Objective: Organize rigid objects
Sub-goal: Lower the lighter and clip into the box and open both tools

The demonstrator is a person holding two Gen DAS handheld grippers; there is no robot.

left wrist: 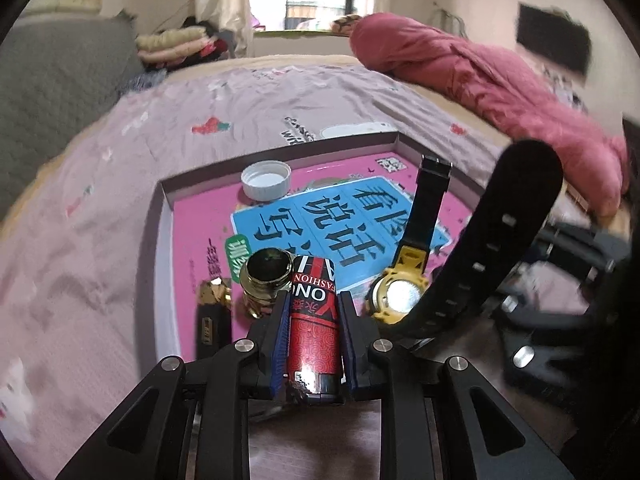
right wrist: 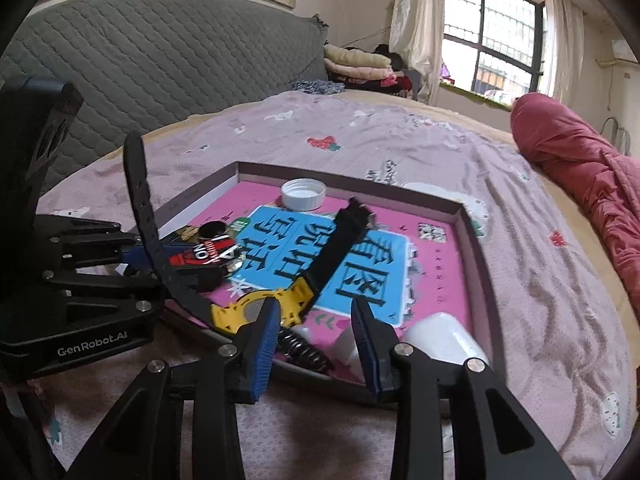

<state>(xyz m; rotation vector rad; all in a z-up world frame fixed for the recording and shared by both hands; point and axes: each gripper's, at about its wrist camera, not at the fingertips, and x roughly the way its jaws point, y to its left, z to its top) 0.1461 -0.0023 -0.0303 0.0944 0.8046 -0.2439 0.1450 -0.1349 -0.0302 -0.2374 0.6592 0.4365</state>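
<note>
Lighter on its way into the tray, most pieces already home.
The left gripper (left wrist: pixel 313 312) is clamped on the red lighter (left wrist: pixel 314 320), hovering over the pink tray (right wrist: pixel 476 256); the right gripper (right wrist: pixel 314 320) stands apart, holding nothing, above the near rim. Inside already: white cap (right wrist: pixel 303 194), yellow watch (right wrist: pixel 276 300), brass fitting (left wrist: pixel 266 280), white bottle (right wrist: pixel 444 340). Only the lighter looks left. All on a lilac bedspread (right wrist: pixel 400 136), window beyond.

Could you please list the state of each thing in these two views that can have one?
Left gripper: shut on the lighter.
Lighter: held, over the tray.
Right gripper: open, nothing held.
Watch: face down in the tray, one strap sticking up.
White cap: open side up in the tray.
Tray: on the bed.
</note>
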